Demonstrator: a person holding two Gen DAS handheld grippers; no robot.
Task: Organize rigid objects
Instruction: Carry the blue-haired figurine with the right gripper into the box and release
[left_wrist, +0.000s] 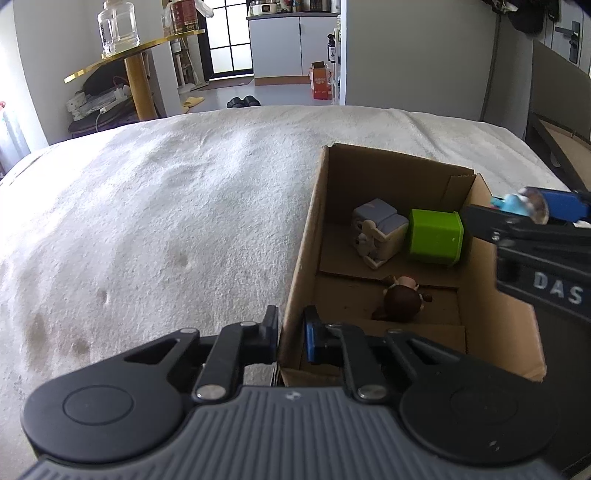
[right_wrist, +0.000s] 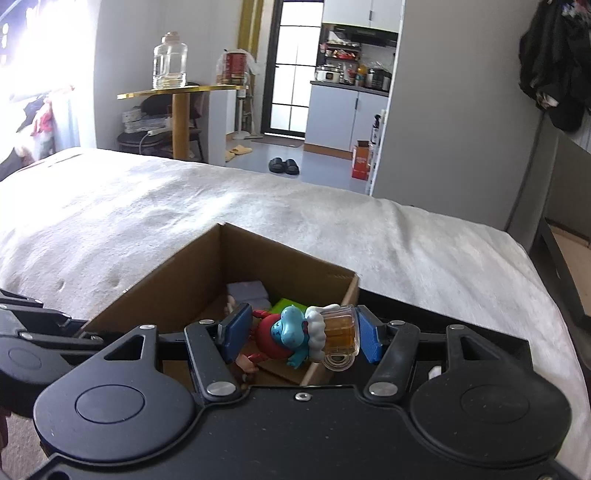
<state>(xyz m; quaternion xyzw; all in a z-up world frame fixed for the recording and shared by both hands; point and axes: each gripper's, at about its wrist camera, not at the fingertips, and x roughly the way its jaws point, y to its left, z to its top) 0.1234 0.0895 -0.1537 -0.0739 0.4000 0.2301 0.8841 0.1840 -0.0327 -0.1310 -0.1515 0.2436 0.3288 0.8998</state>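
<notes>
An open cardboard box (left_wrist: 306, 236) sits on the white blanket. My left gripper (left_wrist: 291, 334) is shut on the box's near-left wall, one finger outside and one inside. In the box lie a green cube (left_wrist: 436, 236), a grey and beige toy (left_wrist: 380, 229) and a brown-haired figurine (left_wrist: 400, 299). My right gripper (right_wrist: 301, 332) is shut on a blue figurine (right_wrist: 291, 332) with a beer mug (right_wrist: 340, 336) and hovers over the box's (right_wrist: 177, 288) near-right corner. In the left wrist view, that gripper (left_wrist: 524, 210) enters from the right with the figurine (left_wrist: 513, 201).
The white blanket (left_wrist: 166, 203) covers a bed that stretches left and beyond the box. A gold side table (left_wrist: 136, 66) with a glass jar (left_wrist: 118, 27) stands past the bed's far-left edge. Dark furniture (left_wrist: 554, 147) lies to the right.
</notes>
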